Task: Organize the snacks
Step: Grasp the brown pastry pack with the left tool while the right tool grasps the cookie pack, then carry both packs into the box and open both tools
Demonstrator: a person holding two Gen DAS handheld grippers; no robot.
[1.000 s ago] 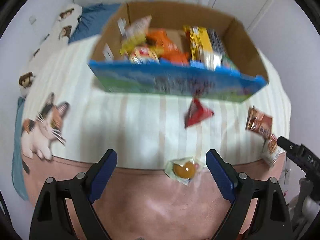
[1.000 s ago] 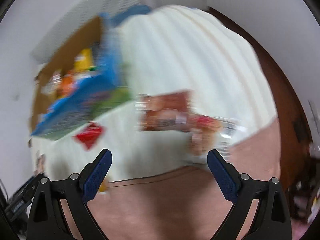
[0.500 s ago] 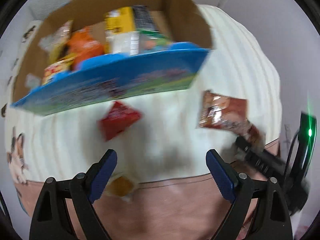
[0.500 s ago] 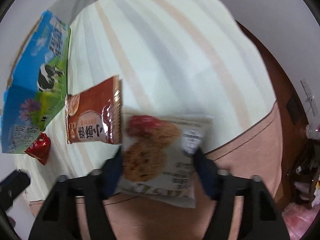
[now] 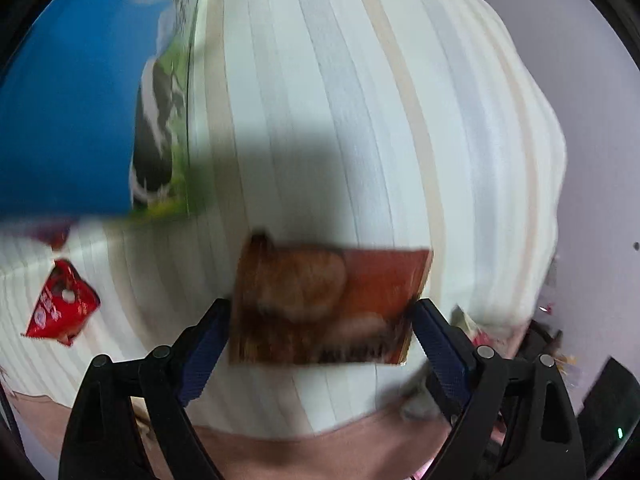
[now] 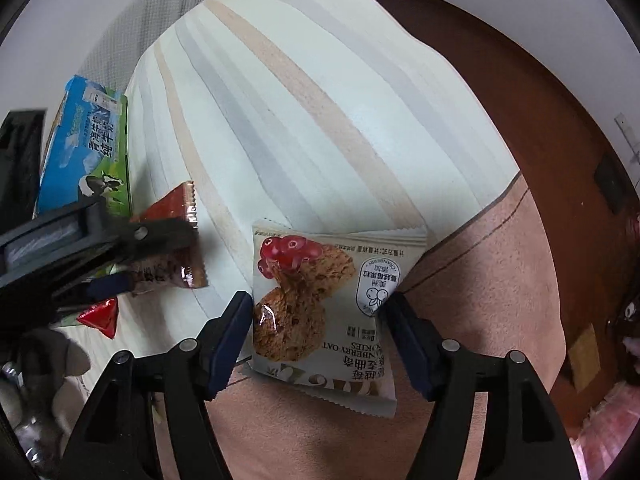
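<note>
Bed with a striped sheet (image 5: 340,120) and a pink blanket (image 5: 300,452) at its near edge. On the sheet, a blue box (image 5: 60,120) printed with a cow and green grass, filling the upper left of the left wrist view; here taken as the landmark.

Right of the blue box and nearer the camera: left gripper (image 5: 320,320), spread wide, not clamped. Between its blue pads (image 5: 208,340), a brown snack packet (image 5: 320,304), blurred, its two short edges reaching just to the pads. Cannot tell whether lying flat on the sheet or lifted. Below the blue box, just beside its near corner: a small red triangular packet (image 5: 60,308), apart from the gripper and untouched.

Seen from the right wrist: blue box (image 6: 88,148) at far left, the left gripper (image 6: 132,256) beside its near end with the brown snack packet (image 6: 176,216) between the fingers, the red triangular packet (image 6: 100,316) under that gripper.

Well to the right of the blue box, past the brown packet: right gripper (image 6: 316,316), narrowed onto a cranberry oat cookie packet (image 6: 320,300), one pad against each side edge. Packet straddling the line where striped sheet (image 6: 320,100) meets pink blanket (image 6: 480,300), print upside down to the camera. Beyond the bed on that side, a brown wooden floor (image 6: 540,100).
</note>
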